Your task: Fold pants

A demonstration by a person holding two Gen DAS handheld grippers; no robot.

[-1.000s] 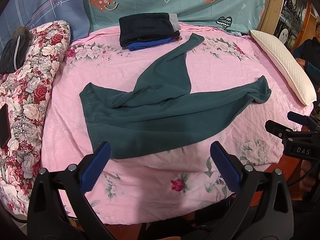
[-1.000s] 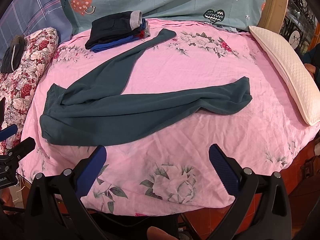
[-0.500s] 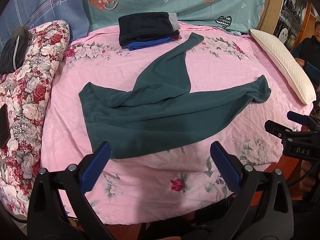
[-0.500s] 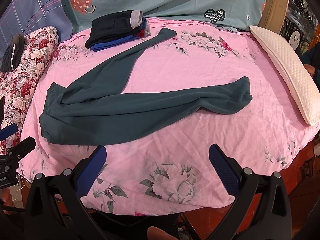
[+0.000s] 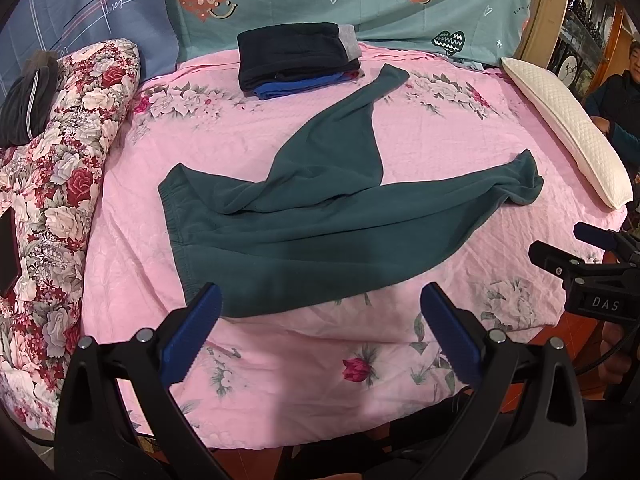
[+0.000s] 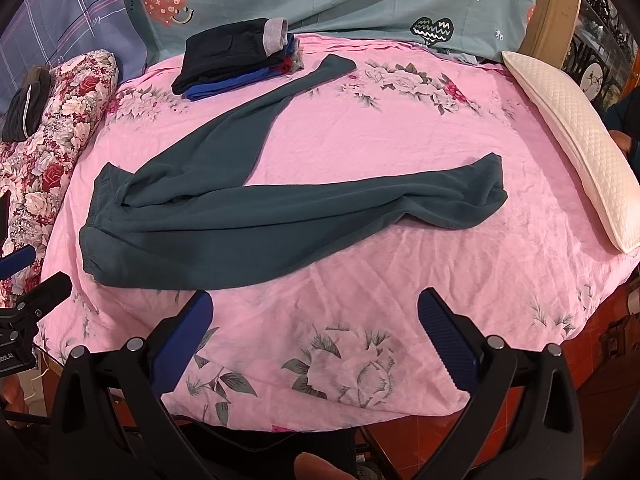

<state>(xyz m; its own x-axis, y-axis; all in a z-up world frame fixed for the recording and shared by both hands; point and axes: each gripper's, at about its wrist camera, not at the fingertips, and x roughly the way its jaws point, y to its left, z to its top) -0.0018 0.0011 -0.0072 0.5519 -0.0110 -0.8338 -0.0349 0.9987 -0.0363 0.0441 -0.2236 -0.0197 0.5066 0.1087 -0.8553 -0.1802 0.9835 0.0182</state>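
Dark green pants (image 5: 304, 236) lie spread on the pink floral bedsheet (image 5: 304, 368), waistband at the left, one leg running to the right, the other angled up toward the back. They also show in the right wrist view (image 6: 256, 228). My left gripper (image 5: 320, 328) is open and empty, hovering over the near edge of the bed just in front of the pants. My right gripper (image 6: 314, 330) is open and empty, also over the near edge, to the right. The right gripper shows at the right edge of the left wrist view (image 5: 592, 276).
A stack of folded dark and blue clothes (image 5: 296, 60) sits at the back of the bed. A white pillow (image 5: 568, 128) lies along the right side. A floral quilt roll (image 5: 60, 168) lies along the left. Teal pillows (image 5: 360, 0) stand behind. A person (image 5: 616, 104) sits at the far right.
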